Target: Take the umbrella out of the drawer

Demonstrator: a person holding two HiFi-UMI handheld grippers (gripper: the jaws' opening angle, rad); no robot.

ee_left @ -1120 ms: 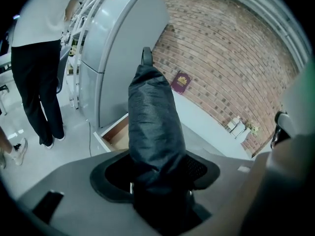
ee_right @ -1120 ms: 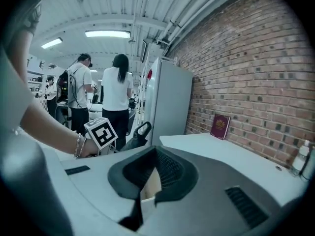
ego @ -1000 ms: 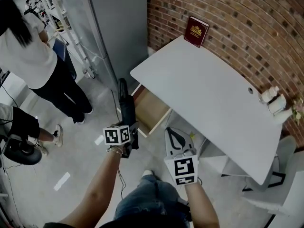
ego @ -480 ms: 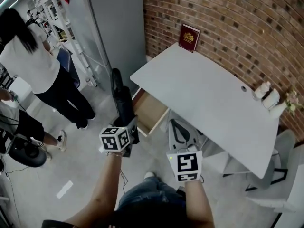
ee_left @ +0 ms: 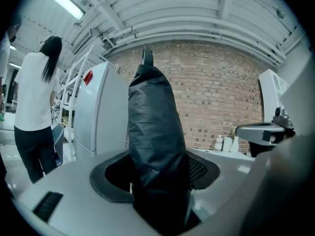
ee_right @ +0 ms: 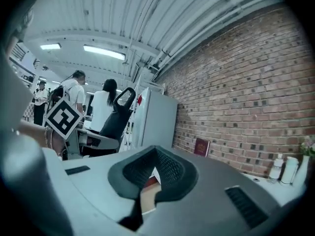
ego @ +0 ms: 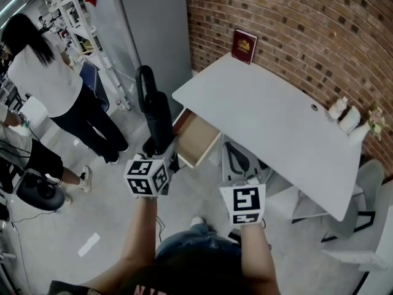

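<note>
A black folded umbrella [ego: 156,118] stands nearly upright, its loop handle topmost, left of the open wooden drawer [ego: 196,139] and clear of it. My left gripper [ego: 161,155] is shut on the umbrella's lower part. In the left gripper view the umbrella [ee_left: 155,146] fills the gap between the jaws of the left gripper [ee_left: 160,200]. My right gripper [ego: 236,157] hovers in front of the desk edge, right of the drawer, shut with nothing in it. In the right gripper view the right gripper [ee_right: 147,191] has its pads together, and the umbrella [ee_right: 115,119] shows at the left.
A white desk [ego: 276,121] against a brick wall carries a red book [ego: 244,45] and small bottles [ego: 342,117]. A grey cabinet [ego: 153,23] stands behind the umbrella. A person in a white shirt [ego: 43,72] stands at the left. A chair [ego: 368,189] is at the right.
The left gripper has risen with the umbrella, which now stands more upright and higher beside the drawer. The right gripper has risen a little and stays shut.
</note>
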